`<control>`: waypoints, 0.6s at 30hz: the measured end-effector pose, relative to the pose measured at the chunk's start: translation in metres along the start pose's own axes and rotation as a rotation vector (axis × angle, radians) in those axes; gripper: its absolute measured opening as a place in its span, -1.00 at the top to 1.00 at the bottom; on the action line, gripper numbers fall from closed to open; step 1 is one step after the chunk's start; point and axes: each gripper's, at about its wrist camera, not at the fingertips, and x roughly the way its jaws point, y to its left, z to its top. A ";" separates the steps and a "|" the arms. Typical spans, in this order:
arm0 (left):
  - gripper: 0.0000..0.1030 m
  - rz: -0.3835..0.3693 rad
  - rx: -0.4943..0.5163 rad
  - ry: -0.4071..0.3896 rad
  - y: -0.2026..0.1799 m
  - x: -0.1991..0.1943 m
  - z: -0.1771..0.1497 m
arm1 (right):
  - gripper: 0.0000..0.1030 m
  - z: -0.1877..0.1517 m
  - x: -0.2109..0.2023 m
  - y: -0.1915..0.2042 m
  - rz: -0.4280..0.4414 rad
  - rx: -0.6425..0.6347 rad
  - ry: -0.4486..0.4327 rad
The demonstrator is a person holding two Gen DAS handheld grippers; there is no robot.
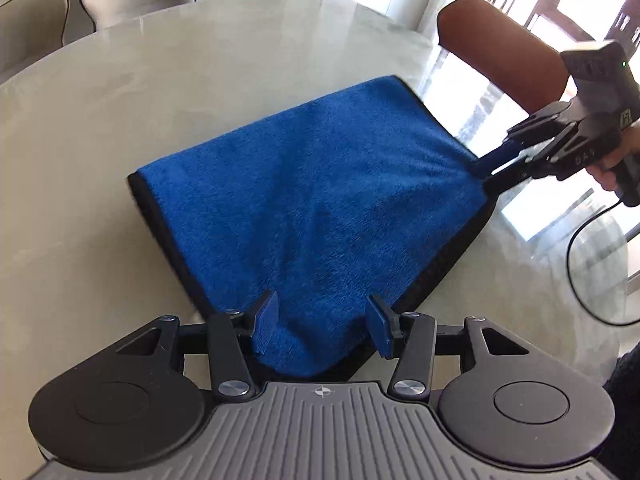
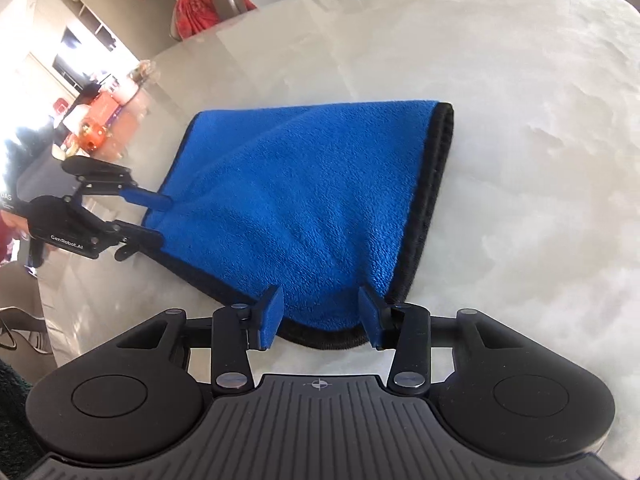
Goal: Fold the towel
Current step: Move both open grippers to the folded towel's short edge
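On the pale, glossy counter [image 1: 120, 128] lies the blue towel [image 1: 312, 192], folded over on itself so that its black-trimmed edges stack in a double line along one side, and we take the towel as our landmark for everything else. At the towel's near corner in the left wrist view, our left tongs [image 1: 324, 326] stand wide, one blue pad on either side of the bunched corner; the cloth sits in the gap, and neither pad looks pressed against it. At the towel's next corner, on the side facing the bright windows, our right tongs [image 1: 494, 164] reach in low over the counter. In that view we cannot tell how far they are parted, but the right wrist view shows the right tongs [image 2: 320, 318] wide as well, with the rounded, black-edged corner of the towel [image 2: 304, 204] lying between the pads, not clamped. From that same view the left tongs [image 2: 154, 220] appear at the towel's far left corner, one finger above the cloth and one at its black edge, well apart. Beyond the towel, past the counter's far rim, we see pale upholstered chairs [image 1: 36, 20], and a brown chair back [image 1: 504, 48] rises behind the right tongs.
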 end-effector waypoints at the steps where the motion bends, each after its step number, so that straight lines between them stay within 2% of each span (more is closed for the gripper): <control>1: 0.01 0.018 0.020 0.019 0.000 -0.001 0.001 | 0.14 0.005 0.000 0.003 -0.018 -0.001 0.004; 3: 0.01 0.036 0.043 0.002 0.001 -0.005 0.005 | 0.09 0.013 0.003 0.006 -0.029 -0.010 -0.044; 4: -0.01 0.032 0.033 -0.039 0.003 -0.005 0.011 | 0.05 0.017 0.004 0.008 -0.006 0.001 -0.094; 6: -0.12 0.017 -0.018 -0.140 0.010 -0.001 0.025 | -0.03 0.023 0.009 0.010 0.043 0.036 -0.190; 9: -0.17 0.014 -0.112 -0.243 0.021 0.015 0.045 | -0.05 0.029 0.023 0.002 0.107 0.116 -0.261; 11: -0.17 0.032 -0.150 -0.255 0.028 0.029 0.054 | -0.07 0.030 0.031 -0.002 0.123 0.132 -0.284; 15: -0.16 0.106 -0.169 -0.222 0.041 0.049 0.055 | -0.02 0.023 0.030 -0.022 0.045 0.119 -0.285; 18: -0.15 0.140 -0.173 -0.225 0.051 0.045 0.049 | 0.00 0.015 0.014 -0.041 0.002 0.124 -0.299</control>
